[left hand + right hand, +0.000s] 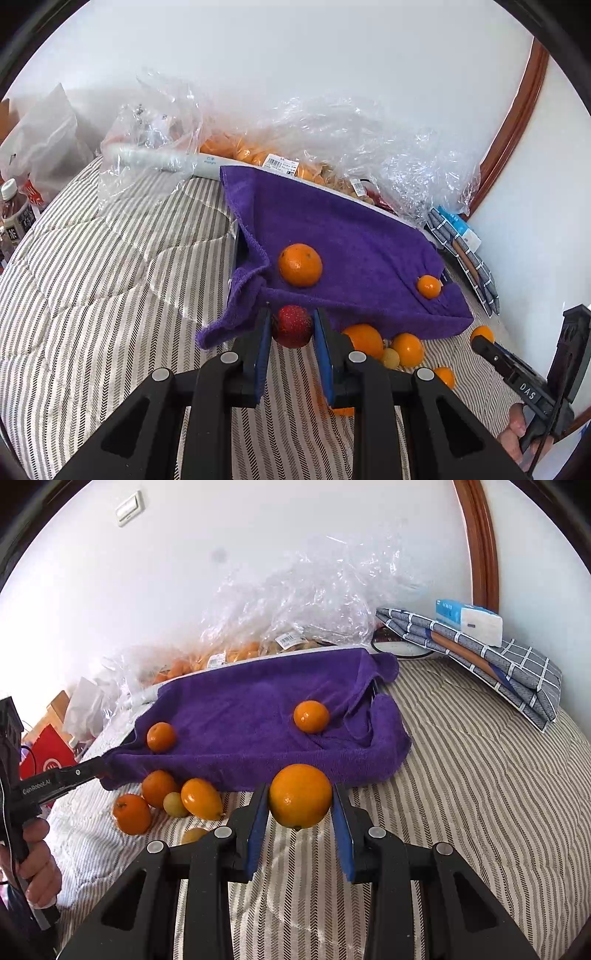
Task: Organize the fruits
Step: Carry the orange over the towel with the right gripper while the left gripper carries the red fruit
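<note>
My left gripper [291, 323] is shut on a small red fruit [292, 328], held just in front of the purple towel-lined tray [351, 229]. My right gripper [300, 799] is shut on a large orange [300, 795], held above the striped bedding near the tray's front edge [258, 775]. Two small oranges [311, 716] [161, 736] lie on the towel. Several oranges and a pale yellow-green fruit [174, 804] lie loose on the bedding beside the tray's left corner. The left gripper [103, 766] also shows at the left of the right wrist view, its tips against the towel's corner.
Clear plastic bags of oranges [258, 151] sit behind the tray against the white wall. Folded grey checked cloth [480, 653] with a tissue pack [469, 620] lies at the right. Drink bottles [13, 214] stand at the far left. A hand [37, 864] grips the left handle.
</note>
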The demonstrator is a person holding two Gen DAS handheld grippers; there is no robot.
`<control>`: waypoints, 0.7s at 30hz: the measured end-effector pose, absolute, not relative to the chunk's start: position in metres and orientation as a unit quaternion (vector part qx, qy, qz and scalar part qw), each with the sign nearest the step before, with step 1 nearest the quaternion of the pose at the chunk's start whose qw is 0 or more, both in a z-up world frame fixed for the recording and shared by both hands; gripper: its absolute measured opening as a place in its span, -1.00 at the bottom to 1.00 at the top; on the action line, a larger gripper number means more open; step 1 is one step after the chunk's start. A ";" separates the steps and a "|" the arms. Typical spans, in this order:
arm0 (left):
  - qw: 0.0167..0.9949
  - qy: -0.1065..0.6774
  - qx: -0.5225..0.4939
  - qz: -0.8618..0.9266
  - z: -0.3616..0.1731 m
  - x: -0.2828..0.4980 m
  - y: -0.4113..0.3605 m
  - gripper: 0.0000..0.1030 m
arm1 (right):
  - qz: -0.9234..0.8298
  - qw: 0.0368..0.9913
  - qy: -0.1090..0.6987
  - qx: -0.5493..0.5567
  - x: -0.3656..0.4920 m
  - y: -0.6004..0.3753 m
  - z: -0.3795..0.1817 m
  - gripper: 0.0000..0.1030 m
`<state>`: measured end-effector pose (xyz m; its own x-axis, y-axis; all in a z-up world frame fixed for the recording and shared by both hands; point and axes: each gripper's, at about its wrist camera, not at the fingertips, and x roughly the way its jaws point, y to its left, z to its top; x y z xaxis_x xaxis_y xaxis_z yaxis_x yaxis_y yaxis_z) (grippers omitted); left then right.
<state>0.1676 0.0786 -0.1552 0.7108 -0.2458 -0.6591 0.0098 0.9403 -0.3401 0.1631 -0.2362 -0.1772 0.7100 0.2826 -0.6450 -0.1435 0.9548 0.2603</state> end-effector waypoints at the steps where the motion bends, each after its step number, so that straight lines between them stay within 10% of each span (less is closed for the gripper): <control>1: 0.911 0.372 -0.159 -0.073 -0.153 0.169 0.078 -0.57 | 0.117 0.920 0.362 0.097 0.165 -0.237 -0.174 -0.35; 21: 0.916 0.371 -0.140 -0.065 -0.152 0.229 0.063 -0.57 | 0.120 0.913 0.378 0.091 0.245 -0.240 -0.167 -0.35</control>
<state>0.2287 0.0625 -0.1518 0.7167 -0.2224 -0.6610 0.0143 0.9523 -0.3048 0.2450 -0.2400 -0.1669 0.6853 0.2889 -0.6685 -0.1513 0.9544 0.2574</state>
